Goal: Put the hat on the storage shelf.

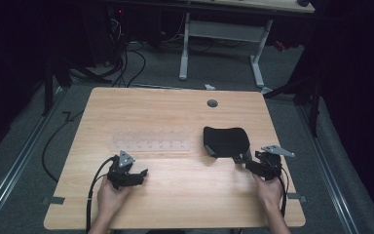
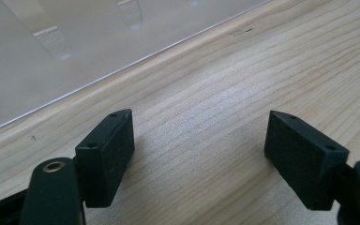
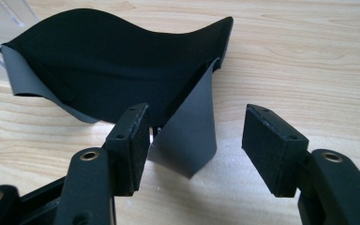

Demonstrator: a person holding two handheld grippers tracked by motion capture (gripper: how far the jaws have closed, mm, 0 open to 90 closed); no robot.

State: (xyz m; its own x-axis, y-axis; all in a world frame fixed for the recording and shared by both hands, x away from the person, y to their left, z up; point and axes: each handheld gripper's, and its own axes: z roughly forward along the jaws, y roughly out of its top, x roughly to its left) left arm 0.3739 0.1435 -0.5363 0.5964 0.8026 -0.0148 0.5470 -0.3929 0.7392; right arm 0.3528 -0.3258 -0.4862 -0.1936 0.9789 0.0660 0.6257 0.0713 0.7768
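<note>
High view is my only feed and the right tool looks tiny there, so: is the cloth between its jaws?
Observer: A grey corner flap of the cloth stands up between the jaws of the right tool, much nearer one jaw than the other.
Operator: Clamped?
Observer: No. The jaws stand wider than the flap and do not press on it.
Operator: And the left tool?
Observer: The left tool is open over bare table, with the edge of the clear sheet just ahead.
</note>
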